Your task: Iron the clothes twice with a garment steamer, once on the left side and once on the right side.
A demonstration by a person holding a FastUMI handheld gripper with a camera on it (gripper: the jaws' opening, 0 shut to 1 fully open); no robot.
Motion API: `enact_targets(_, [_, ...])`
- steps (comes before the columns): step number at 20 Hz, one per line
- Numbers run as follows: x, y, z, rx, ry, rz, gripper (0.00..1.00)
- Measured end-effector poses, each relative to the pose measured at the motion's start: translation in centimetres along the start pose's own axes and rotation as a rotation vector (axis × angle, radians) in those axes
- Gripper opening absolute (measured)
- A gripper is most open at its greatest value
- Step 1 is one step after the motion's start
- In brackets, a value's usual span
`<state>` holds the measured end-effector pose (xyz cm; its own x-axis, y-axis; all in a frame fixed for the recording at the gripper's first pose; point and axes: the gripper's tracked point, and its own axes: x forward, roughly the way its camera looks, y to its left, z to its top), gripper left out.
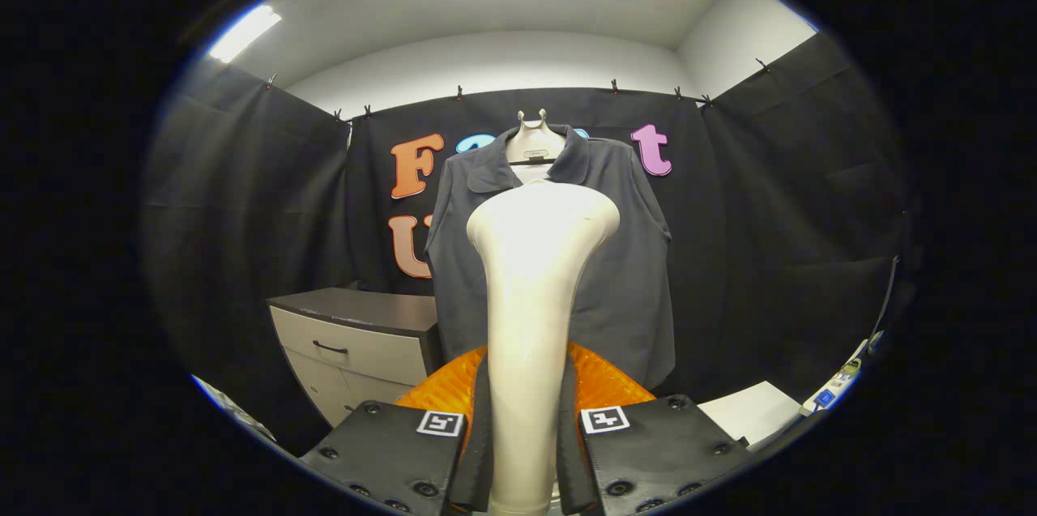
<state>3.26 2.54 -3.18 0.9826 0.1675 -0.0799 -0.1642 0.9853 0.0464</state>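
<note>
A white garment steamer stands upright between my fingers, its handle pinched on both sides and its wide head raised ahead of me. My gripper is shut on that handle. Beyond the steamer head hangs a dark grey collared shirt on a hanger against the black cloth wall. The steamer head covers the middle of the shirt's chest and is some way short of the fabric.
A low cabinet with a dark top and a pale drawer stands left of the shirt, below it. A white surface lies to the lower right, with a strip of small items at its far edge.
</note>
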Motion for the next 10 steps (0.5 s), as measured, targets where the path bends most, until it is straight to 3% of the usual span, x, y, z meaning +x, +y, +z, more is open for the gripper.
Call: enact_targets(10, [0.08, 0.38, -0.47, 0.003, 0.011, 0.009, 0.39])
